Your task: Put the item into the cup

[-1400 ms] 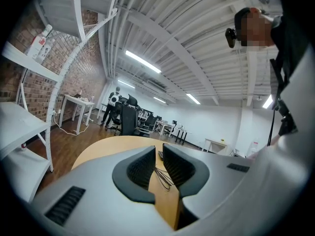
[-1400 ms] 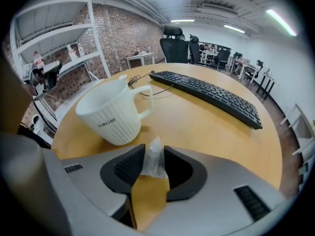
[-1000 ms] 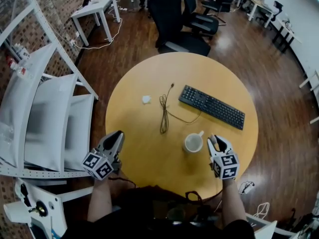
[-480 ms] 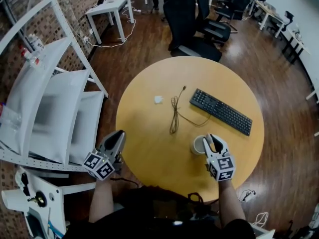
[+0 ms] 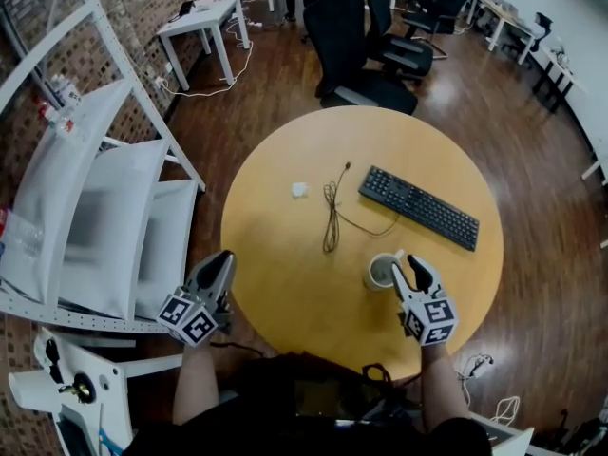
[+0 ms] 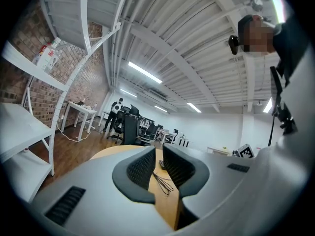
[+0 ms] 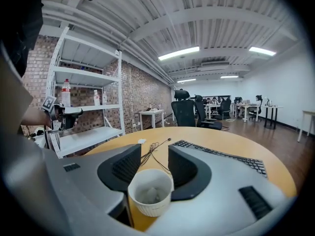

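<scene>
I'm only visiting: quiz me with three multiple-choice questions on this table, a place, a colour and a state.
1. Where does the white cup stand? A on a chair; B on the round table, near the person's edge; C on a shelf.
2. What colour is the keyboard? A white; B red; C black.
3. The cup is: A tipped over; B upright with a small pale item inside; C upside down.
B, it sits on the tabletop; C, its keys are black; B, the right gripper view looks into it.
</scene>
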